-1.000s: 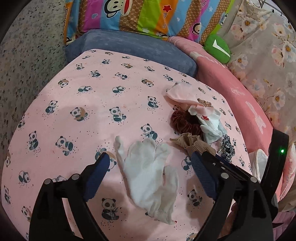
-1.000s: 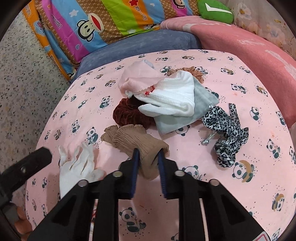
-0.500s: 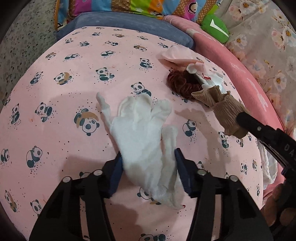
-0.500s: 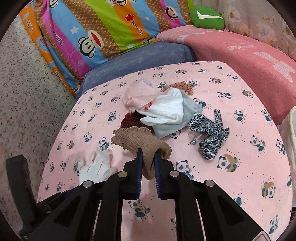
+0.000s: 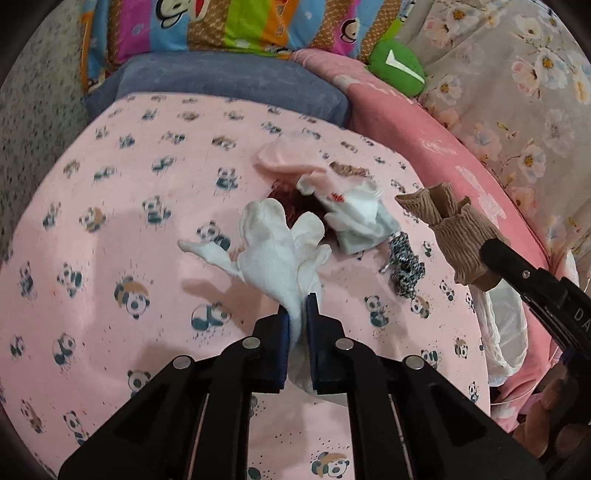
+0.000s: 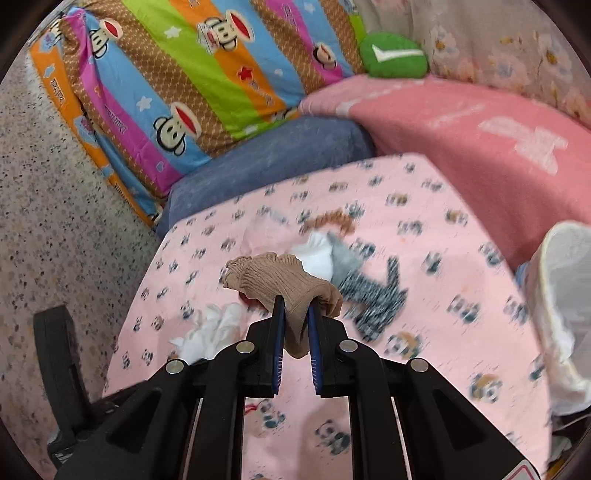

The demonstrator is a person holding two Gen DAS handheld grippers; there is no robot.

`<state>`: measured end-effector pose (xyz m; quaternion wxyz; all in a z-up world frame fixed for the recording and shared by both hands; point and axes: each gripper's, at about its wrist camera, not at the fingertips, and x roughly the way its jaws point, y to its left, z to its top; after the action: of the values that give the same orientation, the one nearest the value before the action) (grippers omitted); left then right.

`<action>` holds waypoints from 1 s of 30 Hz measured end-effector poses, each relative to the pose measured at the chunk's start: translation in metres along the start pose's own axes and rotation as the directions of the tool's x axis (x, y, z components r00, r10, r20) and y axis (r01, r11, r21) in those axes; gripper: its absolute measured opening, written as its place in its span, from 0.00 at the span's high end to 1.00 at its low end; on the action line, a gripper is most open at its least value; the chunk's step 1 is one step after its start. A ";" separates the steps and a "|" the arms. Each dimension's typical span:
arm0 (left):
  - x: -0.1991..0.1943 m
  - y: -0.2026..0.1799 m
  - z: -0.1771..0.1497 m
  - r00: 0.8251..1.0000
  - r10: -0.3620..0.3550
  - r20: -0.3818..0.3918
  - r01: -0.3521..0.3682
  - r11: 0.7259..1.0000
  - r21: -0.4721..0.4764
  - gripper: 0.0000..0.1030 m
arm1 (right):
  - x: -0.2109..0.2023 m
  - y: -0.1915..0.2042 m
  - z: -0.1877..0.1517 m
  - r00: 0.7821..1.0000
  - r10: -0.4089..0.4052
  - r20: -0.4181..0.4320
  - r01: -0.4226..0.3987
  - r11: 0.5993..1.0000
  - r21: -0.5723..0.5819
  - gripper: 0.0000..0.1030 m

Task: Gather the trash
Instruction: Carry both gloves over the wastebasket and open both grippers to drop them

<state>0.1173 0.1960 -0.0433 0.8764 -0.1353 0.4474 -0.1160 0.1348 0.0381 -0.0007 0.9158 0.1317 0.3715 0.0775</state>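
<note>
Hanging by the bed's edge, the white bag [image 6: 565, 295] showed no contents; left gripper [image 5: 297, 314], jaws just closed, pinched the white glove [image 5: 273, 254]; right gripper [image 6: 295, 317] clamped the tan sock [image 6: 280, 280].

Each camera sits just behind its own gripper and looks forward and down along the fingers. The left wrist view faces the panda sheet [image 5: 110, 229] closely, with the right gripper [image 5: 491, 251] entering from its right edge. The right wrist view looks from higher and further back (its sheet is blurred). Both share the panda sheet [image 6: 443, 258], the striped cushion [image 5: 221, 26] and the green pillow [image 6: 391, 55].
</note>
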 end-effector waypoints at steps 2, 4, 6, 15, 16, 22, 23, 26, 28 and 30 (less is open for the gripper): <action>-0.005 -0.014 0.007 1.000 -0.012 0.023 0.011 1.000 0.029 0.92 | -0.010 -0.002 0.004 1.000 -0.001 0.021 0.001 1.000 -0.002 0.88; -0.008 -0.028 0.012 0.999 -0.019 0.039 0.017 0.998 0.056 0.92 | -0.022 -0.009 0.009 0.999 -0.012 0.050 0.012 1.000 -0.002 0.88; -0.010 -0.043 0.015 0.998 -0.020 0.059 0.014 0.995 0.096 0.92 | -0.032 -0.017 0.014 0.997 -0.023 0.079 0.022 1.000 0.004 0.88; -0.023 -0.109 0.026 0.991 -0.076 0.110 0.050 0.973 0.226 0.92 | -0.086 -0.062 0.032 0.977 -0.087 0.196 0.079 0.996 0.046 0.88; -0.023 -0.116 0.026 0.990 -0.085 0.114 0.056 0.969 0.240 0.92 | -0.093 -0.070 0.035 0.973 -0.096 0.209 0.087 0.995 0.055 0.88; -0.026 -0.161 0.026 0.983 -0.135 0.124 0.089 0.944 0.319 0.92 | -0.128 -0.112 0.042 0.953 -0.151 0.264 0.127 0.986 0.107 0.88; -0.026 -0.169 0.026 0.982 -0.144 0.123 0.096 0.939 0.331 0.92 | -0.133 -0.120 0.043 0.949 -0.160 0.271 0.133 0.984 0.117 0.88; -0.026 -0.194 0.024 0.978 -0.168 0.122 0.113 0.924 0.366 0.92 | -0.146 -0.141 0.045 0.939 -0.189 0.287 0.152 0.978 0.146 0.88; -0.026 -0.211 0.022 0.975 -0.186 0.120 0.126 0.911 0.392 0.92 | -0.154 -0.155 0.044 0.934 -0.206 0.293 0.164 0.973 0.164 0.88; -0.025 -0.225 0.020 0.973 -0.199 0.115 0.135 0.900 0.414 0.92 | -0.162 -0.170 0.043 0.928 -0.224 0.296 0.176 0.968 0.180 0.88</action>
<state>0.1008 -0.0045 0.0631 0.9042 0.0021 0.3312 -0.2697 0.0571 -0.1704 0.0846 0.9537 0.1724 0.2371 -0.0668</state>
